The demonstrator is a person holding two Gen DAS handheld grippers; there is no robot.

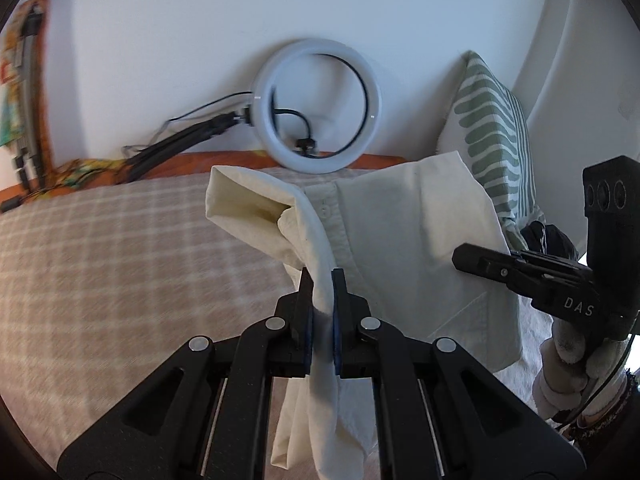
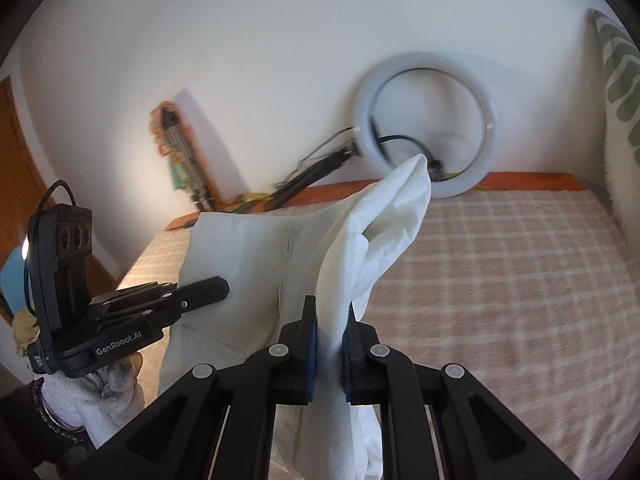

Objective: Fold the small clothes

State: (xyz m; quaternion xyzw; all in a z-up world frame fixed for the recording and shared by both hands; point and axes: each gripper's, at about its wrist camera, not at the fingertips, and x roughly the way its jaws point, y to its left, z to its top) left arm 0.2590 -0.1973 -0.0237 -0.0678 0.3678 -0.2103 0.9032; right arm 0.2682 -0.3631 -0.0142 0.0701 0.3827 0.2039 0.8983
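Observation:
A small cream-white buttoned shirt point(image 1: 400, 240) hangs in the air above the bed, stretched between both grippers. My left gripper point(image 1: 322, 280) is shut on one bunched shoulder of it, with a sleeve point(image 1: 248, 200) sticking out to the left. My right gripper point(image 2: 330, 312) is shut on the other shoulder of the shirt point(image 2: 248, 256), its sleeve point(image 2: 400, 208) pointing up and right. Each gripper shows in the other's view: the right one point(image 1: 464, 258) at the shirt's right edge, the left one point(image 2: 220, 286) at its left edge.
A bed with a beige checked cover point(image 1: 120, 264) lies below, also in the right wrist view point(image 2: 500, 280). A white ring light point(image 1: 318, 104) with cables leans on the wall at the back. A green-striped pillow point(image 1: 496, 128) stands at the right.

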